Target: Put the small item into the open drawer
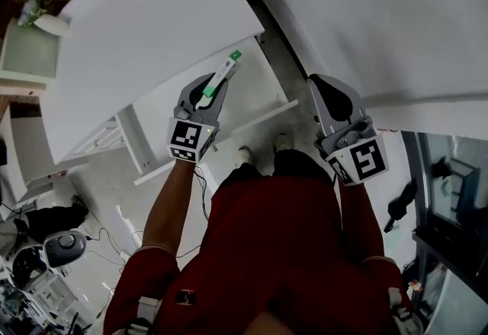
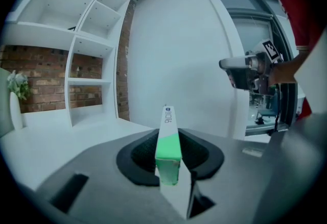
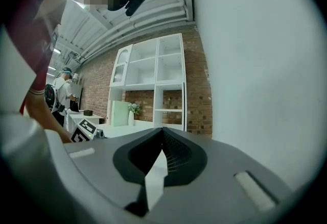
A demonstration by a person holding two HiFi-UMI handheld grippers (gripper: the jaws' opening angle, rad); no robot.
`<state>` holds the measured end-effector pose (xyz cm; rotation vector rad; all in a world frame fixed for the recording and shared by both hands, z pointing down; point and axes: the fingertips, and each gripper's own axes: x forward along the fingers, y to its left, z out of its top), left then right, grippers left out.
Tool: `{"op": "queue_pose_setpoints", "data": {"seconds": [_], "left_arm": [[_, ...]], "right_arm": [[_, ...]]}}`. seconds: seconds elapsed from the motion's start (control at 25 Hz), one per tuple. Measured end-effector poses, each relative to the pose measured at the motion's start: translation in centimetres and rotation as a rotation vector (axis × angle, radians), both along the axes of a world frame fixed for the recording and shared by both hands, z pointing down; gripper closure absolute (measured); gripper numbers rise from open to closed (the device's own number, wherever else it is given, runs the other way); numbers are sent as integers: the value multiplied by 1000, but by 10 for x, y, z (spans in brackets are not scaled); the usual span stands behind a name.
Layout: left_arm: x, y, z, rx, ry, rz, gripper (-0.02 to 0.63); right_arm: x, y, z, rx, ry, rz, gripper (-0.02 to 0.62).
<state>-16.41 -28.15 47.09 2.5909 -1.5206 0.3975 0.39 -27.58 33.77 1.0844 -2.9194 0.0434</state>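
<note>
A slim white box with a green end (image 1: 222, 75) sticks out forward from my left gripper (image 1: 207, 91), whose jaws are shut on it. It hangs over the open white drawer (image 1: 258, 89) under the white top. In the left gripper view the small box (image 2: 167, 118) stands upright between the black pads (image 2: 141, 154). My right gripper (image 1: 325, 86) hovers to the right of the drawer, near a white panel. In the right gripper view its jaws (image 3: 162, 147) meet with nothing between them.
The white cabinet top (image 1: 145, 28) runs above the drawer. A large white panel (image 1: 366, 13) fills the upper right. The person's shoes (image 1: 245, 154) stand just before the drawer front. White shelving against a brick wall (image 2: 87, 70) lies beyond. Gear clutters the floor at lower left (image 1: 65, 246).
</note>
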Motion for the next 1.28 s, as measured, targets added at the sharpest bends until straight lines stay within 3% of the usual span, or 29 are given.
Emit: {"op": "queue_pose_setpoints", "data": {"seconds": [0.56,0.76,1.2,1.28], "left_arm": [[-11,-63,133,-204,-64,-9,508],[-12,-81,169,-257,-71,-58,508],[-10,-96,202,-301,-102,-96,503],[-11,-95,202,-307,-101,-100,461]], "right_arm": [[3,-39,27,-41,88,38,583],[6,-43,39,-64,120,53,583],[11,-43,62,-115,152,46,583],[9,-43,63,-115,152,43,583]]}}
